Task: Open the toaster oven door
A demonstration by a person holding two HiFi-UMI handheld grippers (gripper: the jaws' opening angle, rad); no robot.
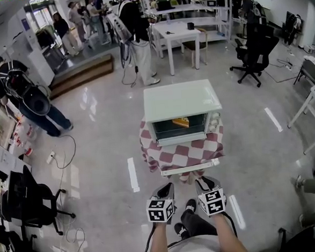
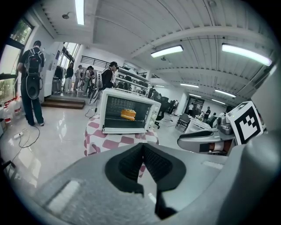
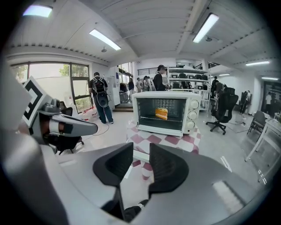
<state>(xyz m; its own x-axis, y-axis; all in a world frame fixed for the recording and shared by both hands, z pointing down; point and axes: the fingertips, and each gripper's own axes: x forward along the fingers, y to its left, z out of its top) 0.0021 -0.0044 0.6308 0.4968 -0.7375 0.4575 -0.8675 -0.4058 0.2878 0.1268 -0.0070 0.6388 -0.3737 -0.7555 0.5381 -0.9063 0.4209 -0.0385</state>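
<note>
Head view only: white boxy metal toaster oven sitting shut on red-checked cloth counter, its top showing.
Inside: orange food piece lying on rack.
Left tool: pressing together, empty.
Right tool: standing slightly apart, empty.

Open floor around checkered table, toaster oven front clear

The head view looks steeply down from above. Both gripper views look nearly level; all three share the toaster oven.
</note>
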